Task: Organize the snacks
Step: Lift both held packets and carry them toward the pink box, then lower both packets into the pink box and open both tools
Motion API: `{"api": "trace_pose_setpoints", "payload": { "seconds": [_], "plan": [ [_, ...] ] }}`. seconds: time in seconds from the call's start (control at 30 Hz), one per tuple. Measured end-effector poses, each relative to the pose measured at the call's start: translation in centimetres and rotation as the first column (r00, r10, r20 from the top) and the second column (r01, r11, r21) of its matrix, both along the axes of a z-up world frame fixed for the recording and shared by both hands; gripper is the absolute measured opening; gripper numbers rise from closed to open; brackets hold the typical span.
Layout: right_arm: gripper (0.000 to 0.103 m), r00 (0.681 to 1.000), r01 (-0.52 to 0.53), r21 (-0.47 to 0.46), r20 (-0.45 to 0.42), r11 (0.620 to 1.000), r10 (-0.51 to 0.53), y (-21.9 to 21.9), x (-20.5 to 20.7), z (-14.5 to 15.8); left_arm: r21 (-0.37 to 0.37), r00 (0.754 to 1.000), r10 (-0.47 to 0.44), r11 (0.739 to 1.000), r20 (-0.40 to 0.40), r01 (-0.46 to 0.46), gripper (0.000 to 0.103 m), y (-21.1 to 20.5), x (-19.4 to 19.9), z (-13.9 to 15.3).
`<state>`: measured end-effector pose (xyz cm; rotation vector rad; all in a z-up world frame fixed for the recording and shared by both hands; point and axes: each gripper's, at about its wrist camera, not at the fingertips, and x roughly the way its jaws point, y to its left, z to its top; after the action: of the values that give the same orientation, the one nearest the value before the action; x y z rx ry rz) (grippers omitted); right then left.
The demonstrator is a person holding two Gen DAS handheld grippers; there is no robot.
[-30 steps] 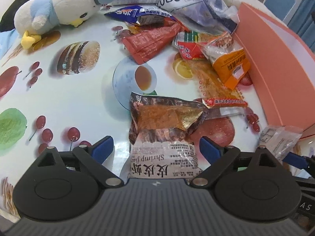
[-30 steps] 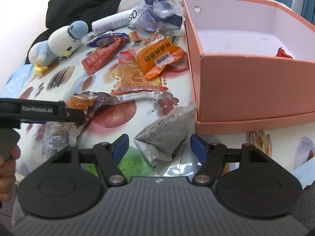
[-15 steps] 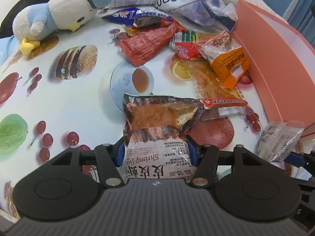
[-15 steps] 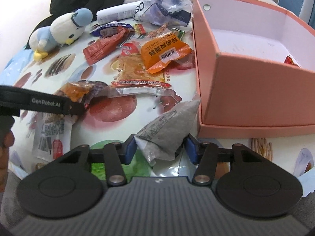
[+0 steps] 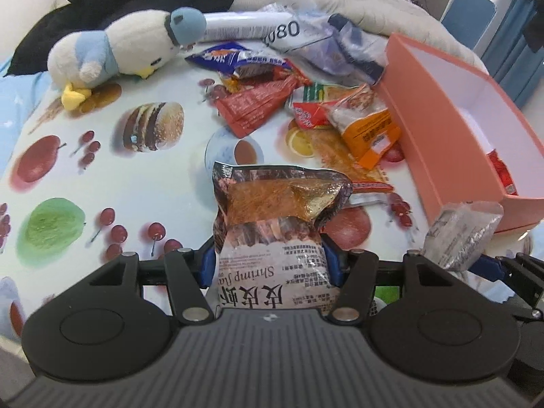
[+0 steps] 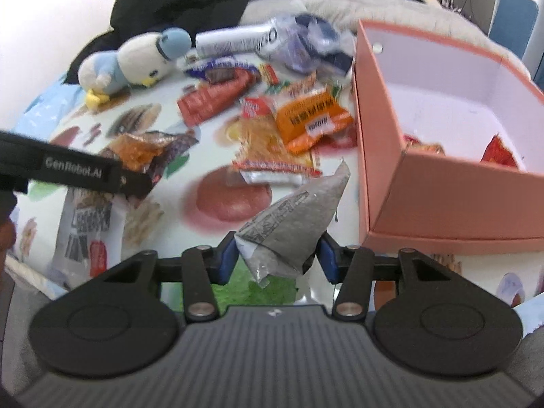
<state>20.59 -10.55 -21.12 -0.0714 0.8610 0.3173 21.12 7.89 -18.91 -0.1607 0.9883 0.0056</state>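
Left tool (image 5: 270,261): blue pads clamped on the shrimp snack bag (image 5: 275,224), low centre in its view. Bag's long axis runs 6 to 12 o'clock; crumpled, glossy, orange-brown contents showing at the far end, white printed panel near the tool.

Right tool (image 6: 277,260): closed around the grey packet (image 6: 292,217), its long axis tilted toward 1 o'clock, pointed far corner, speckled grey with black print.

Pink box (image 6: 380,156): at 2 o'clock on the desk (image 5: 112,183), open-topped.

Shrimp packet (image 5: 272,238) (crumpled), grey sachet (image 6: 289,224)
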Motion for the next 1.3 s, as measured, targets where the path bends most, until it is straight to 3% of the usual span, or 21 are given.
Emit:
{"api": "trace_pose_setpoints", "payload": {
  "seconds": [0.4,0.73,1.0,1.3],
  "plan": [
    [0.052,0.992,-0.045,0.049,0.122,0.998,0.039,-2.4,-3.9,6.6,-0.032,0.992,0.003,0.999,0.128,0.002,0.064,-3.2,-4.2,7.2],
    [0.052,0.978,0.007,0.093,0.207,0.996,-0.027,-6.1,-6.9,10.9,-0.045,0.974,-0.084,0.994,0.209,0.095,0.064,-7.9,-6.7,12.0],
    [0.052,0.969,0.068,0.103,0.232,0.992,-0.091,-9.3,-9.0,12.9,-0.060,0.955,-0.161,0.982,0.250,0.181,0.064,-12.1,-8.2,14.2],
    [0.052,0.959,0.144,0.116,0.230,0.983,-0.168,-12.5,-10.0,13.5,-0.086,0.945,-0.216,0.966,0.246,0.243,0.064,-15.0,-7.9,14.8]
  ]
}}
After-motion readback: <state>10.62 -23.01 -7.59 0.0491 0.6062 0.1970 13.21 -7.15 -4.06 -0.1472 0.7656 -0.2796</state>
